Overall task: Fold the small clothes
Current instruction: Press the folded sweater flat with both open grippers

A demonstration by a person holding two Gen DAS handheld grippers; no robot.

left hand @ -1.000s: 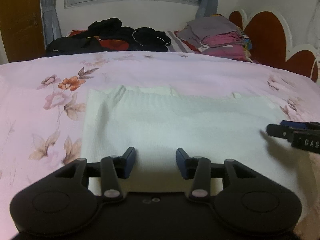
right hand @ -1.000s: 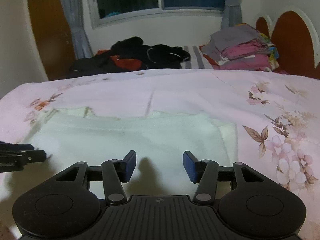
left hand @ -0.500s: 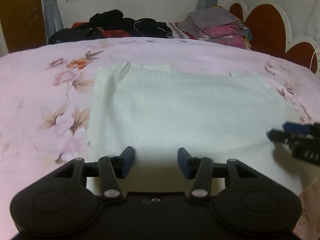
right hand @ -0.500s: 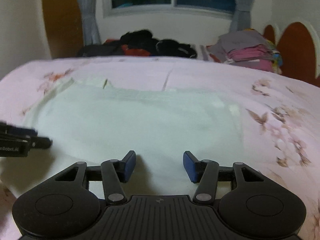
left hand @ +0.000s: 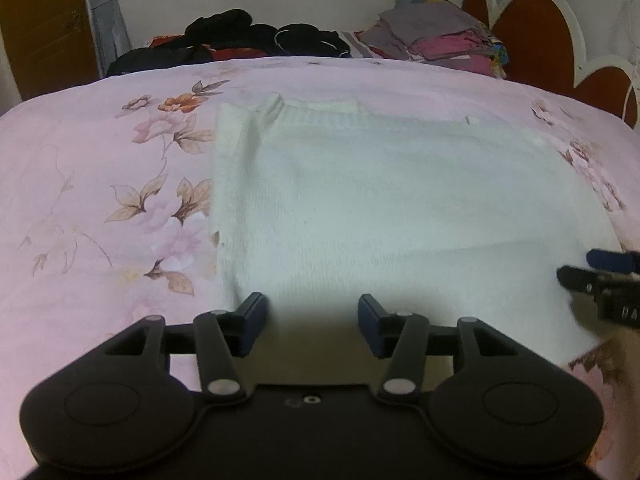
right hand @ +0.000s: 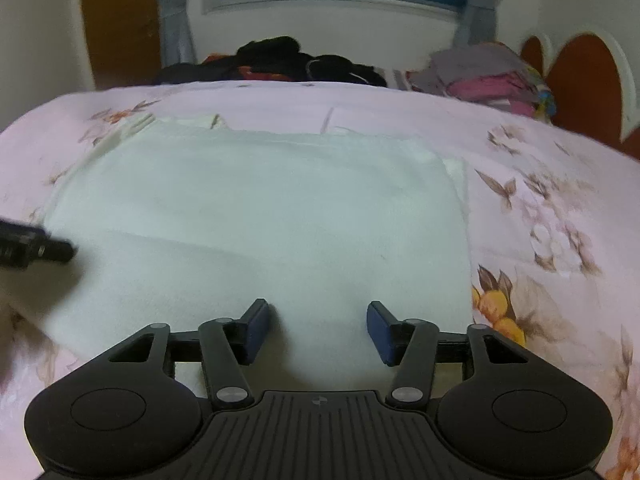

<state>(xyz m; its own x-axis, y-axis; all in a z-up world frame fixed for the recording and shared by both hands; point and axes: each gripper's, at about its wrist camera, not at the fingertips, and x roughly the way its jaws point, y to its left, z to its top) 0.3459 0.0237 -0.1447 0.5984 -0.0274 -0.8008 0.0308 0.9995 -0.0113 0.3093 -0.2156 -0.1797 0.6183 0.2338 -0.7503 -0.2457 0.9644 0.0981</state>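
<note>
Our left gripper's (left hand: pixel 311 322) blue-padded fingers (left hand: pixel 253 320) stand spread apart with nothing between them, poised over the near hem of the white knitted garment (left hand: pixel 392 208); the jaws have just been opening a little further, and the pads do not press on the cloth. Our right gripper's (right hand: pixel 318 330) fingers (right hand: pixel 380 330) are likewise parted and empty above the same hem, and they too have just widened.

The garment lies flat in the middle of the pink floral bedspread (left hand: pixel 92 200), folded to a rough rectangle; its left edge runs straight away from us beside the printed leaves, its right edge stops just short of another cluster of flowers, and its far edge shows a ribbed band (left hand: pixel 320 106) and a small ridge of cloth. Each gripper sits near its own corner of the near edge; in the left wrist view the right gripper's tips come in at the right margin over the cloth.

Bare bedspread lies on both sides of the garment and beyond it; well apart at the far side of the bed sit a heap of black clothes (left hand: pixel 240 40) and a stack of folded grey and pink clothes (left hand: pixel 436 40), beside the red scalloped headboard (left hand: pixel 536 40).
</note>
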